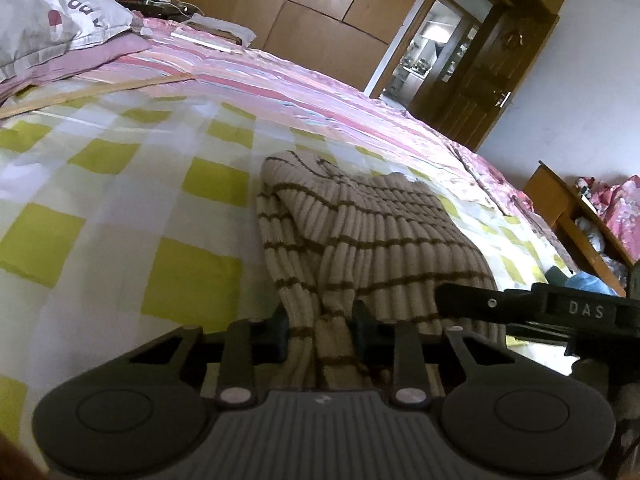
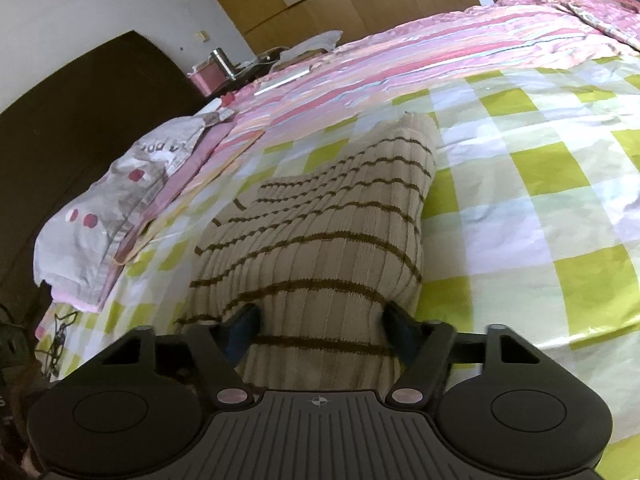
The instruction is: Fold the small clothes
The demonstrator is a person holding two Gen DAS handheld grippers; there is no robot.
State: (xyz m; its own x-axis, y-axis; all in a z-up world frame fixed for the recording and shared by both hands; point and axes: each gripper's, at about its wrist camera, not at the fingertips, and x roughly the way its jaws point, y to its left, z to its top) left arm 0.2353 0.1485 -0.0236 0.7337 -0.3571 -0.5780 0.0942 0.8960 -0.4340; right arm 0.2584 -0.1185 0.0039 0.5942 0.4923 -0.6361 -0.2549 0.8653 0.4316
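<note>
Left wrist view first: the left hand-held gripper [image 1: 320, 326] has its two dark fingers [image 1: 280, 330] pressed in on a bunched edge of the beige ribbed garment with brown stripes [image 1: 360, 232], gathering it into a narrow neck between the pads. That pinch looks meant to lift one side of the edge off the bed [image 1: 120, 184] so it can be carried over. From the grip the knit runs away toward the far side, sagging onto the green-and-white checked sheet, so most of it seems to rest on the bed. At far left a grey pillow [image 1: 52, 28] lies on the pink striped cover; at far right the other tool's black arm reaches in close beside.

From the right wrist view, the right hand-held gripper [image 2: 320, 332] stands wider, its fingers [image 2: 400, 330] flanking a flat span of the same garment [image 2: 320, 220]; whether they truly clamp it I cannot tell. Holding two points on one near edge probably keeps the cloth level for a fold toward the far end.
</note>
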